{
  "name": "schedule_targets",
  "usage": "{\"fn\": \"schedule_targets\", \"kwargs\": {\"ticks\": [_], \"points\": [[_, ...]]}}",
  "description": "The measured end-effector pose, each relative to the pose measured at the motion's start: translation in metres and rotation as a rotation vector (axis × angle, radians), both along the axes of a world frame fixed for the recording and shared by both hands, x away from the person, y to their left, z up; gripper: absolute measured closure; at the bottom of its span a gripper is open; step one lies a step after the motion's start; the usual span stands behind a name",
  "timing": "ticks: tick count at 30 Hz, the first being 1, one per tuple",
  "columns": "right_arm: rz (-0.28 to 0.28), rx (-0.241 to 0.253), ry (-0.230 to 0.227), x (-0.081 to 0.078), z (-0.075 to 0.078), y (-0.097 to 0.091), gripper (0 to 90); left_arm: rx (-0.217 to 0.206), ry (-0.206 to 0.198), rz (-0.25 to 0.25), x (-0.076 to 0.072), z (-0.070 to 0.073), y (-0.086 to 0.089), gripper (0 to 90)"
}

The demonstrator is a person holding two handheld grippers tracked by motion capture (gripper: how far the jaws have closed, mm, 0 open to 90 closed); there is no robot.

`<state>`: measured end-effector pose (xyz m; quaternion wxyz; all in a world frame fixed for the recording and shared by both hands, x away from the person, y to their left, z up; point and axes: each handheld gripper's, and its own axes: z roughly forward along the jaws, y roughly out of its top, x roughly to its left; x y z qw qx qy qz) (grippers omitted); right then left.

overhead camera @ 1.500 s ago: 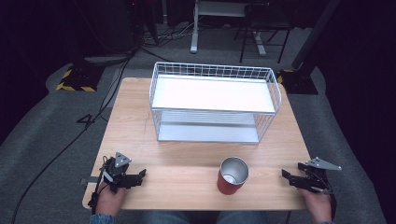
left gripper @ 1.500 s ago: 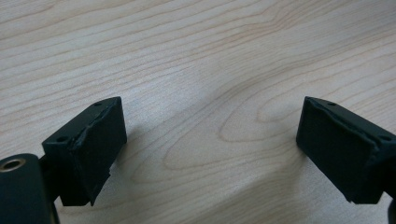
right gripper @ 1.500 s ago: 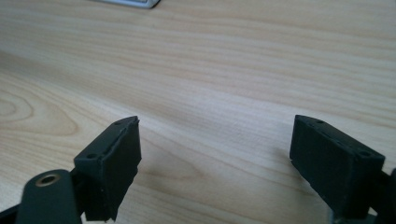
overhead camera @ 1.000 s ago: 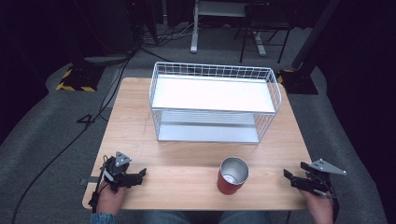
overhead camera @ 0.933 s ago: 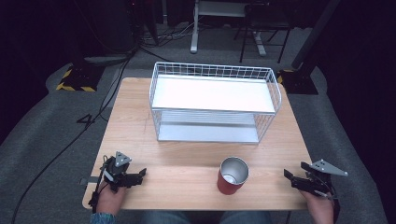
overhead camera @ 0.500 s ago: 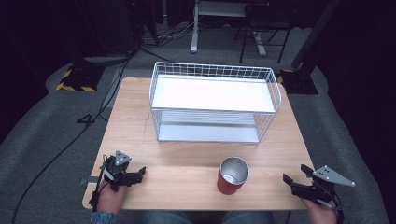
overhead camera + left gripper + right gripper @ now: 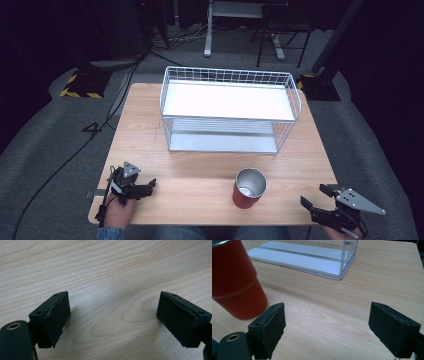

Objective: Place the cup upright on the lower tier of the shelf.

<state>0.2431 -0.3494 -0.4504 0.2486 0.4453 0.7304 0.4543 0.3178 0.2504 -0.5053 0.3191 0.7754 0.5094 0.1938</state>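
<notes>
Nothing is gripped yet | red cup [image 7: 249,188] is stood at table's [image 7: 200,187] 6 o'clock, rack [image 7: 230,109] at 12 | left gripper [image 7: 142,189] and right gripper [image 7: 316,200] are spread wide, empty | goal probably cup-to-rack, all steps left

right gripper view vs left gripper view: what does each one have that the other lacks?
Right gripper view alone: the red cylindrical metal cup and the white wire shelf rack's lower deck. Left gripper view alone: nothing extra, just its own left tongs. Shared: the light wooden table beneath, and open black jaws with nothing between them, as on the right tongs.
</notes>
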Motion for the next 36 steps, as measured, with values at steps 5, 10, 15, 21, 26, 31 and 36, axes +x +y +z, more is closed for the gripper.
{"fn": "schedule_targets", "kwargs": {"ticks": [5,10,15,21,26,31,36], "points": [[0.021,-0.002,0.004,-0.006,0.000,0.011,14.8,-0.003,0.001,0.003,0.000,0.000,0.000,12.5],[0.014,-0.007,-0.007,-0.013,-0.001,0.020,14.8,-0.003,0.001,0.002,0.000,0.000,0.000,12.5],[0.008,-0.004,-0.030,-0.020,-0.002,0.031,14.8,-0.003,0.001,0.004,0.000,0.000,0.000,12.5],[0.040,-0.002,-0.030,-0.023,-0.003,0.051,14.8,-0.006,0.002,0.012,0.000,0.000,0.000,12.7],[0.065,0.011,-0.024,-0.023,-0.005,0.064,14.9,-0.005,0.002,0.018,0.000,0.000,0.001,13.0],[0.093,0.010,-0.020,-0.020,-0.007,0.075,14.9,-0.035,0.000,0.050,-0.001,0.000,0.005,14.7],[0.128,0.020,-0.016,-0.017,-0.011,0.087,14.9,-0.012,0.000,0.063,-0.002,0.000,0.002,14.7]]}}
